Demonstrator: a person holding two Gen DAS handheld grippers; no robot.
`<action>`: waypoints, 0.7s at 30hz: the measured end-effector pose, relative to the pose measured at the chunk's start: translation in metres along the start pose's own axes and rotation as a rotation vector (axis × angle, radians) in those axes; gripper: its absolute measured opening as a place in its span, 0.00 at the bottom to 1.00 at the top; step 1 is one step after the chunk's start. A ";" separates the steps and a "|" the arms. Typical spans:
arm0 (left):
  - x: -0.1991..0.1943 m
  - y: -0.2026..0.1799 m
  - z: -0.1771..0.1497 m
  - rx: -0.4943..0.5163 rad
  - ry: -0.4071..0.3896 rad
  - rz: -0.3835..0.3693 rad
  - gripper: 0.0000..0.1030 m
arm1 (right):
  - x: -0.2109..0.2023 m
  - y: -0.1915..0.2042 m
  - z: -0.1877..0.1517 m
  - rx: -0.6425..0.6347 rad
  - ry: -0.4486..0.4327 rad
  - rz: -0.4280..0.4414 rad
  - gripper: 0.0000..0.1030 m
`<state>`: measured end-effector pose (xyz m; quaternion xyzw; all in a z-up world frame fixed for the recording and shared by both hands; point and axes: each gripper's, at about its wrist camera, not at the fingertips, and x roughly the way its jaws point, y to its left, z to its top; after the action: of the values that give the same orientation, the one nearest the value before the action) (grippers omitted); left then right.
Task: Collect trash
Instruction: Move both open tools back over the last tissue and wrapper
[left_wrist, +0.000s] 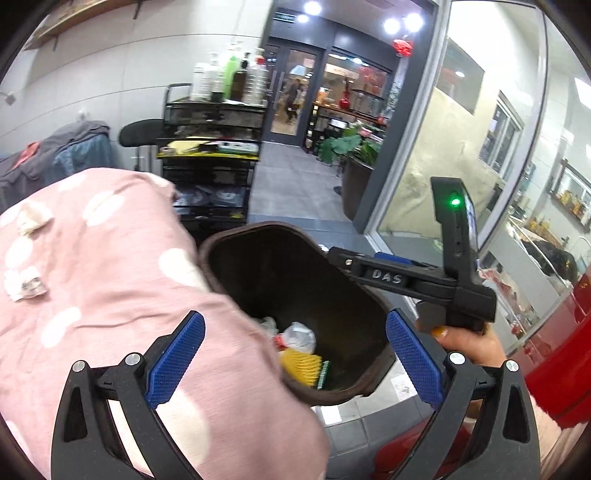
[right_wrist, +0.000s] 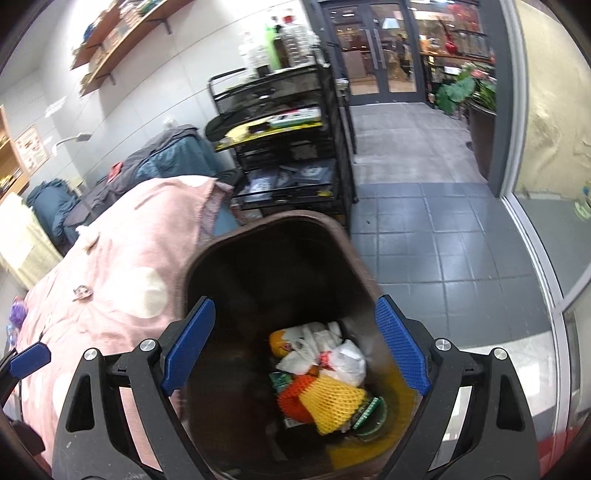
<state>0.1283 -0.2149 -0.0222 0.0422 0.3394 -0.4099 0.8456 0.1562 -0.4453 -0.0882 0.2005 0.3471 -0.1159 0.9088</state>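
Observation:
A dark brown trash bin (left_wrist: 258, 229) stands beside a pink dotted cloth (left_wrist: 110, 266). Inside lie a yellow foam net (right_wrist: 332, 402), an orange net (right_wrist: 293, 395), a white plastic bag (right_wrist: 345, 360) and a green wrapper (right_wrist: 369, 410). My right gripper (right_wrist: 295, 302) hangs open over the bin's mouth (right_wrist: 280, 218) with nothing between its blue pads. My left gripper (left_wrist: 295, 319) is open and holds nothing, over the bin's near rim and the cloth's edge. In the left wrist view a hand (left_wrist: 472, 343) holds the right gripper (left_wrist: 343, 258) across the bin's right rim. Crumpled scraps (left_wrist: 26, 286) lie on the cloth.
A black wire cart (right_wrist: 288, 122) with bottles on top stands behind the bin. A pile of clothes (right_wrist: 159, 158) lies behind the cloth. Grey floor tiles (right_wrist: 443, 240) run to glass doors (right_wrist: 376, 48). A planter (right_wrist: 480, 125) and a glass partition (right_wrist: 535, 221) are on the right.

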 end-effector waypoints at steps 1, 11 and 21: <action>-0.004 0.006 -0.001 -0.004 -0.005 0.020 0.94 | 0.000 0.005 0.001 -0.008 0.000 0.006 0.85; -0.032 0.092 -0.019 -0.123 -0.004 0.230 0.94 | 0.011 0.089 0.008 -0.185 0.019 0.137 0.85; -0.046 0.195 -0.031 -0.273 0.048 0.373 0.89 | 0.029 0.173 0.021 -0.333 0.073 0.258 0.85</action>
<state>0.2325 -0.0443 -0.0581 -0.0009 0.3980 -0.1958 0.8962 0.2504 -0.3026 -0.0445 0.0946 0.3658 0.0677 0.9234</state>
